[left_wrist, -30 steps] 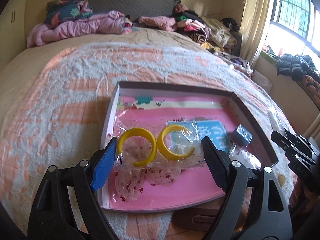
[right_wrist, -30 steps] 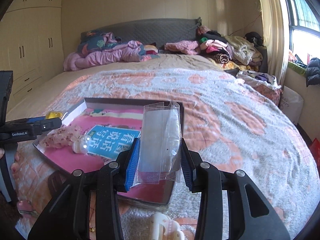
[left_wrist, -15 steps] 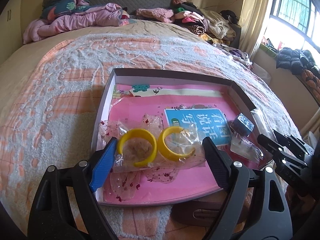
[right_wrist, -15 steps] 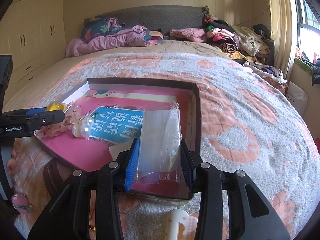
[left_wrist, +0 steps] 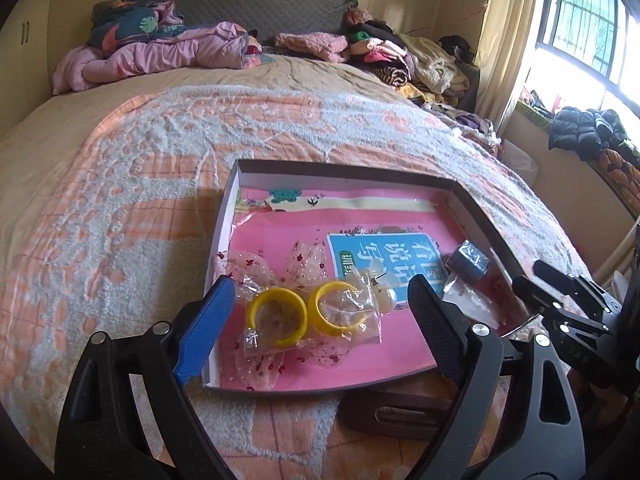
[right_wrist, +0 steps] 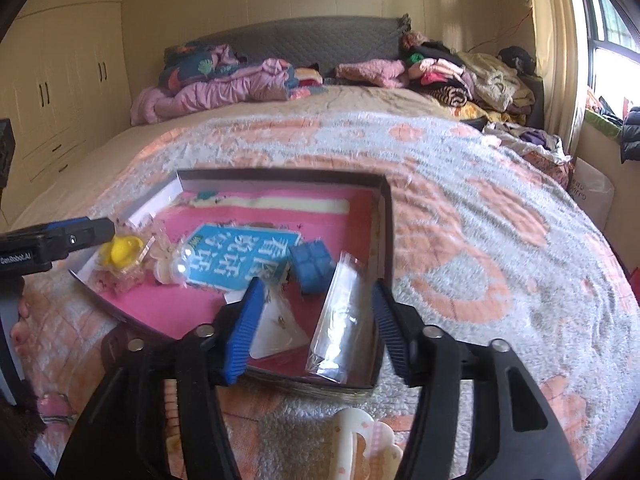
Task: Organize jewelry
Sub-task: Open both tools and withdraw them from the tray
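A shallow dark box [left_wrist: 472, 216] with a pink lining lies on the bed; it also shows in the right wrist view [right_wrist: 386, 216]. My left gripper [left_wrist: 318, 312] is open over its near left corner. A clear packet with two yellow hoops [left_wrist: 308, 316] lies loose between the fingers, touching neither. My right gripper [right_wrist: 318, 304] is open over the near right corner. A long clear bag [right_wrist: 336, 320] leans on the box wall between its fingers, free of them. A blue cube [right_wrist: 310, 264] and a small triangular packet [right_wrist: 276, 332] lie in the box.
A blue printed card [left_wrist: 384, 258] and floral clear bows [left_wrist: 256, 268] lie in the box. A brown case [left_wrist: 400, 408] sits under its near edge. A cream hair clip [right_wrist: 360, 444] lies on the blanket. Clothes pile up at the headboard [left_wrist: 384, 52].
My right gripper has opened and let go of the long clear bag, which now rests in the box. The hoop packet now lies free in the box between my left fingers.
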Demonstrator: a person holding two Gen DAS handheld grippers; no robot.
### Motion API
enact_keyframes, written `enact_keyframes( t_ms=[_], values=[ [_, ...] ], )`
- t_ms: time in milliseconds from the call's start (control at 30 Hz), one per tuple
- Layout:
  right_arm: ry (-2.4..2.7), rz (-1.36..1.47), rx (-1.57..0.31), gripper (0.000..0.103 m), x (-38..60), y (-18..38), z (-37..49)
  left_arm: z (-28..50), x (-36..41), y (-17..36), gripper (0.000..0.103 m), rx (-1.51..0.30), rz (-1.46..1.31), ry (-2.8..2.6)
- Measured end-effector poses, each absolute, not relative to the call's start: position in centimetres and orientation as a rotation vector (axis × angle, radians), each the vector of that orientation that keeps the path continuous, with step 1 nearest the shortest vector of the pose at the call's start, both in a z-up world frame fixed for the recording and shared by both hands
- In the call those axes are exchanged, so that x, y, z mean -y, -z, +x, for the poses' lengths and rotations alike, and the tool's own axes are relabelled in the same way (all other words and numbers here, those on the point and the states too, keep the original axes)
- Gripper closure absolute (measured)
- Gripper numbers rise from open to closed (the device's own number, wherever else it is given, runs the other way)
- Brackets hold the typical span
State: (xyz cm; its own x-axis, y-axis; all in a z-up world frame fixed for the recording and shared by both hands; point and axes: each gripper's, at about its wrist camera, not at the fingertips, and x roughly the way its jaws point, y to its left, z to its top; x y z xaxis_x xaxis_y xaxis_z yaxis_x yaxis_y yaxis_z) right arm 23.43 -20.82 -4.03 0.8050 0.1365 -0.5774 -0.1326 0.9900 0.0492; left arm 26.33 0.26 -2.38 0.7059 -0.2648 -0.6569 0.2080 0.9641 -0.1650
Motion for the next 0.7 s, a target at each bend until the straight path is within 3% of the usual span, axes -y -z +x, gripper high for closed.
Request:
enact_keyframes(
  t_ms=[300, 700],
  values=[
    [-0.130, 0.001, -0.469, 0.016, 21.2, 0.0, 19.9, 23.3, -1.2, -1.1, 0.011, -0.639, -0.119, 0.233],
    [-0.130, -0.005, -0.359, 0.010, 21.5, -3.0, 15.8, 19.1, -1.8, -4.6, 0.011, -0.524, -0.136, 0.202]
  ],
)
